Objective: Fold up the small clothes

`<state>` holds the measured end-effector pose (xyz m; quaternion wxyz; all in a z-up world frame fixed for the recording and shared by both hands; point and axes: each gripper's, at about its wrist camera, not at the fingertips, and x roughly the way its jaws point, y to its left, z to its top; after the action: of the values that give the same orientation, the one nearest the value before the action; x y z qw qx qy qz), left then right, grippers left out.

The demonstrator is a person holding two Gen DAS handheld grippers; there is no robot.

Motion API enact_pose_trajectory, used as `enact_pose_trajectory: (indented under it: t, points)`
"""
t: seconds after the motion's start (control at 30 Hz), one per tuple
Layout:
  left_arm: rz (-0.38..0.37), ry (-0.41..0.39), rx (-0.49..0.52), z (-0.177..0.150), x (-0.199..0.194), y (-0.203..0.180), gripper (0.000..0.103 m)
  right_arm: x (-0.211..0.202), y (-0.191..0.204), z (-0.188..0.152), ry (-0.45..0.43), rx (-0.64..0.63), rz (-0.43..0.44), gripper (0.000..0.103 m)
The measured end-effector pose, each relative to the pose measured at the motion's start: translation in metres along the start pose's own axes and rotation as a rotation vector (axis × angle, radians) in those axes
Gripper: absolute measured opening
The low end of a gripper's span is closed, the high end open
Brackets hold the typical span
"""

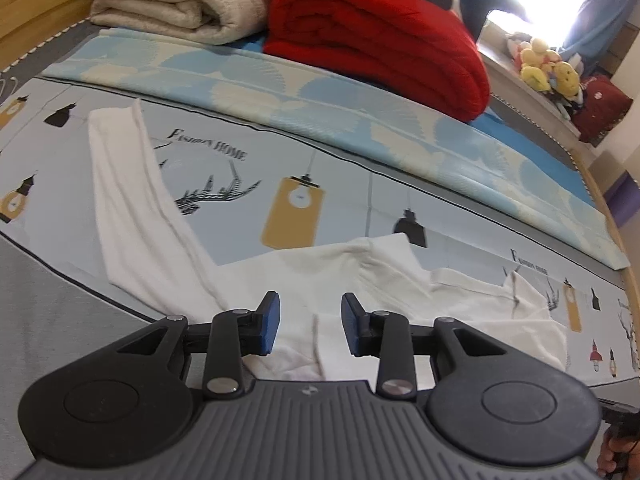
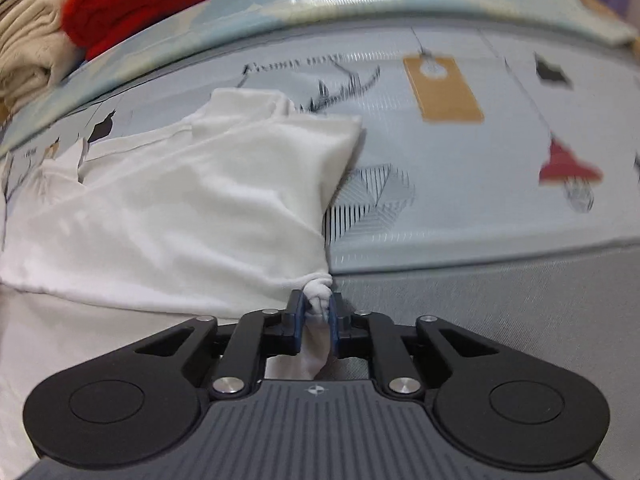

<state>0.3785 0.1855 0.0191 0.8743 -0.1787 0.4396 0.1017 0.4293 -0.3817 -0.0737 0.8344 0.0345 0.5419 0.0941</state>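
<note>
shirt: white long-sleeve top (image 1: 360, 280) lying mostly flat on the printed bedsheet (image 1: 340, 184), near edge of the bed
left sleeve: still stretched straight out toward the far left (image 1: 120, 184), not folded in at all
right side: looks bunched and partly turned in over the body (image 2: 280, 140), kinda messy
right gripper (image 2: 318, 316): clamped on a twisted wad of the shirt's near right corner
left gripper (image 1: 308, 328): jaws apart, hanging over the near hem, nothing pinched that I can see
progress: early I'd say, maybe one fold begun
left to do: sleeve in, other side, then fold up
background: red blanket (image 1: 380, 32) and beige one (image 1: 160, 0) stacked at the far side
</note>
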Motion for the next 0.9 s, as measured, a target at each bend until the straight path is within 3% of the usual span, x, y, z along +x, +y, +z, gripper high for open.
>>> enact_pose_trajectory:
  t: [0.3,0.53,0.73,0.8,0.9]
  points:
    - [0.006,0.022,-0.001,0.001,0.003,0.013,0.038,-0.011,-0.002,0.002,0.005,0.051,-0.075,0.012]
    - [0.045,-0.045,-0.120,0.018,-0.009,0.063,0.038,-0.065,0.018,0.008,-0.191,0.113,-0.050,0.021]
    - [0.112,-0.116,-0.267,0.029,-0.013,0.131,0.035,-0.121,0.066,0.011,-0.386,0.107,0.020,0.043]
    - [0.137,-0.142,-0.284,0.031,-0.010,0.147,0.018,-0.126,0.083,0.013,-0.410,0.093,0.050,0.046]
    - [0.163,-0.162,-0.292,0.033,-0.001,0.164,0.008,-0.122,0.098,0.018,-0.415,0.109,0.103,0.046]
